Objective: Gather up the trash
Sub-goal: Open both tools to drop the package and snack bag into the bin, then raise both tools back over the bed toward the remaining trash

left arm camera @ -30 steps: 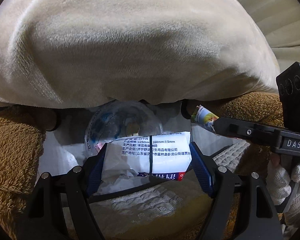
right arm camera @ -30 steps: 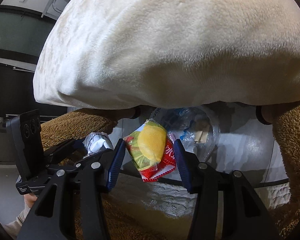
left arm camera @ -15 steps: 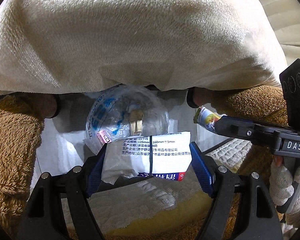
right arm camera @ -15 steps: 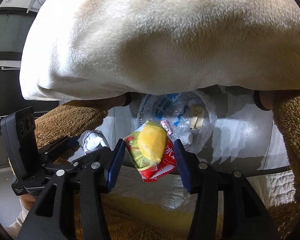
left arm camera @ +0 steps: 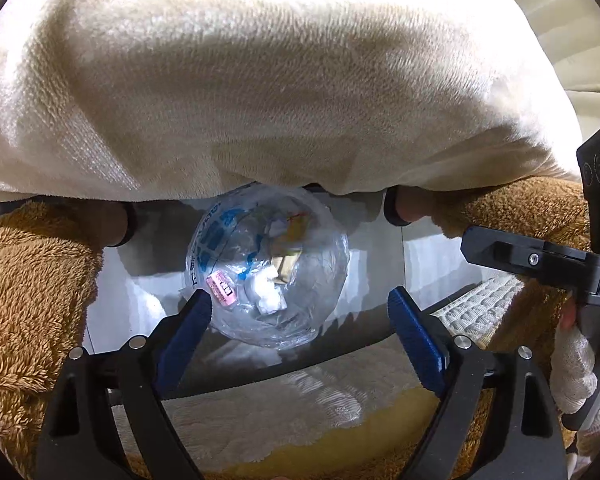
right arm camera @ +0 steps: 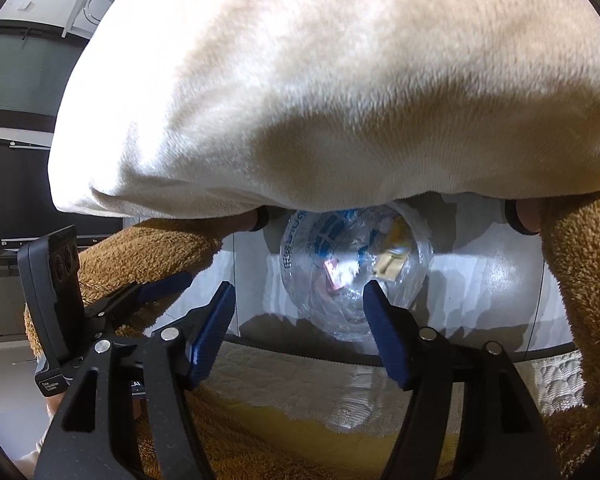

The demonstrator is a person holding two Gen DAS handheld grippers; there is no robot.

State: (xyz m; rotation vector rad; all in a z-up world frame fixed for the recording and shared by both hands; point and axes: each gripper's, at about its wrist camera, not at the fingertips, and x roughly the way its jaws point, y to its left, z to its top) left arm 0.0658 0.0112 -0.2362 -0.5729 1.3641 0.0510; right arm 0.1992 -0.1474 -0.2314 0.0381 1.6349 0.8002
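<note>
A round bin lined with a clear plastic bag (left arm camera: 268,268) stands on the pale floor below both grippers and holds white crumpled paper, a pink label and a tan scrap. My left gripper (left arm camera: 302,322) hangs over its near rim; its jaws are opening with nothing between the blue pads. The right gripper (right arm camera: 300,326) hovers over the same bin (right arm camera: 356,264), jaws also opening and empty. The right gripper's finger (left arm camera: 520,256) reaches in from the right of the left wrist view. The left gripper's fingers (right arm camera: 164,283) show at the left of the right wrist view.
A thick cream blanket (left arm camera: 280,80) overhangs the far side of the bin and fills the upper half of both views. Brown fleece (left arm camera: 32,300) flanks the bin on both sides. A quilted white mattress edge (right arm camera: 320,384) with yellow cloth lies below the grippers. A gloved hand (left arm camera: 576,364) holds the right gripper.
Both grippers have opened. The white printed packet has left the left jaws and the yellow and red snack bag has left the right jaws; neither shows now.
</note>
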